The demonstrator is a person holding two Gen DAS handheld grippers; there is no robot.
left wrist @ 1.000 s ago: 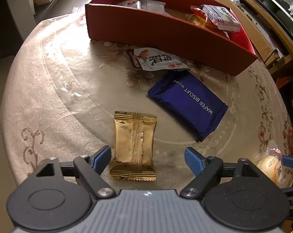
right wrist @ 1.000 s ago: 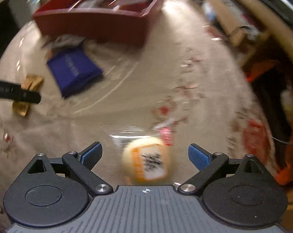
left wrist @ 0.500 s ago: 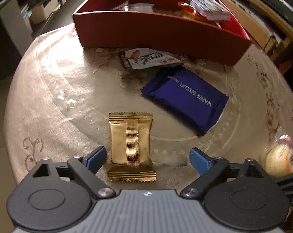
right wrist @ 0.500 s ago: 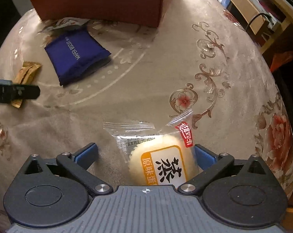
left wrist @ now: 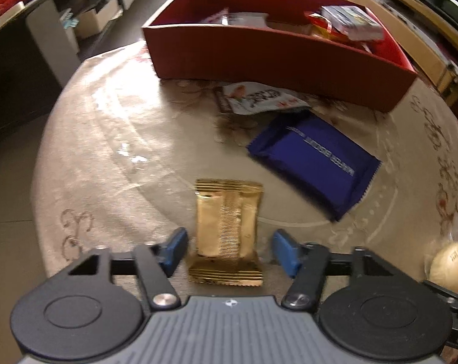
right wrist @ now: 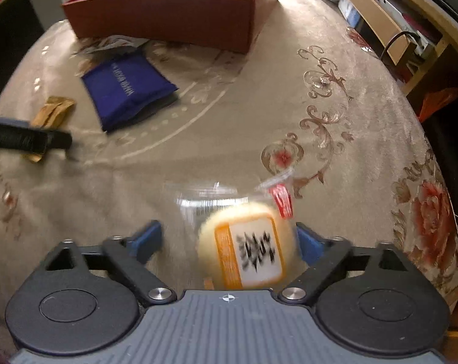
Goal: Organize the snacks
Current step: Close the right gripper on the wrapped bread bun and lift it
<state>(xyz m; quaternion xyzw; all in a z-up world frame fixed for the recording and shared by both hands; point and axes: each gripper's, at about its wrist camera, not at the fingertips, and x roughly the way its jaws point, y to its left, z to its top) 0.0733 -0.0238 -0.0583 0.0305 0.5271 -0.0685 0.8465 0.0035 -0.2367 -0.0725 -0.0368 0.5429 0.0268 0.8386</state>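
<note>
1. The left gripper (left wrist: 227, 250) points steeply down at the beige patterned tabletop (left wrist: 113, 139); its blue fingers (left wrist: 174, 250) have just been closing and now stand narrowly apart, one on each side of the small gold foil snack packet (left wrist: 227, 230), with a thin gap on both sides, so the packet is not yet pinched.
2. The right gripper (right wrist: 227, 242) also points steeply down; its fingers (right wrist: 147, 241) have just been closing around the round yellow cake in a clear wrapper with an orange-edged label (right wrist: 247, 251). The right finger touches the cake's side, while the left one is apart from it.
3. The open red cardboard box (left wrist: 277, 57), the landmark here, stands at the far side of the tabletop and already holds several wrapped snacks.
4. Just in front of the box lies a white printed snack pouch (left wrist: 259, 98).
5. Nearer than the pouch, still in front of the box, lies a dark blue flat wafer biscuit pack (left wrist: 315, 162).
6. The gold packet lies well in front of the box; the cake is off to its right.
</note>
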